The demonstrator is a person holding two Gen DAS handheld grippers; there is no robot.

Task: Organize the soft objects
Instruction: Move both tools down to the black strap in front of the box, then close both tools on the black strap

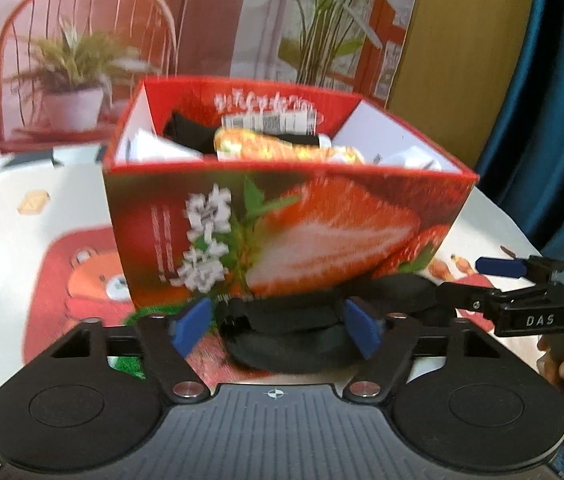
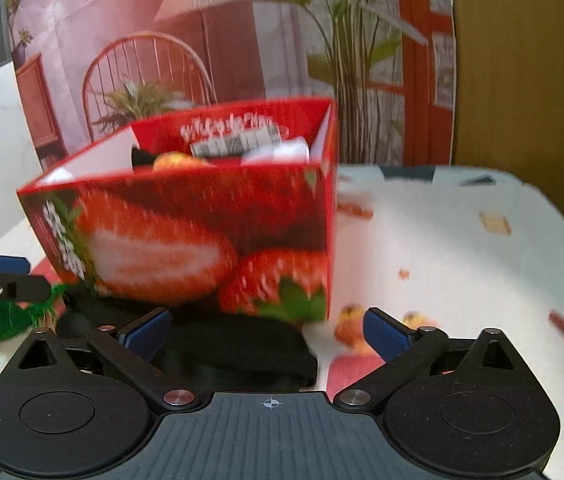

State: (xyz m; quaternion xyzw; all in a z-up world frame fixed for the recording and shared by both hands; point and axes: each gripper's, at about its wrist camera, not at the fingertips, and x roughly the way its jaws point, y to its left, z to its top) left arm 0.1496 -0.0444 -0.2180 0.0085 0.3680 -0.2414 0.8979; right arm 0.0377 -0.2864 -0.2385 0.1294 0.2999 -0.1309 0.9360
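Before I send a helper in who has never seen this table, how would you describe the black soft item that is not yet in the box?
Find the red strawberry-printed box on the cartoon-print tablecloth. On the cloth at the foot of its near wall lies a black fabric bundle, between the left gripper's blue-padded fingers. It is all black and outside the box, with green yarn beside it.

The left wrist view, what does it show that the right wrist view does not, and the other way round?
Only the left wrist view shows the bear print on the tablecloth, the right gripper from the side, and the left gripper open around the black soft item. Only the right wrist view shows green yarn at the left and the right gripper open, with the black item's right end between its fingers. Both show the strawberry box holding soft things, with the black item lying in front of it.
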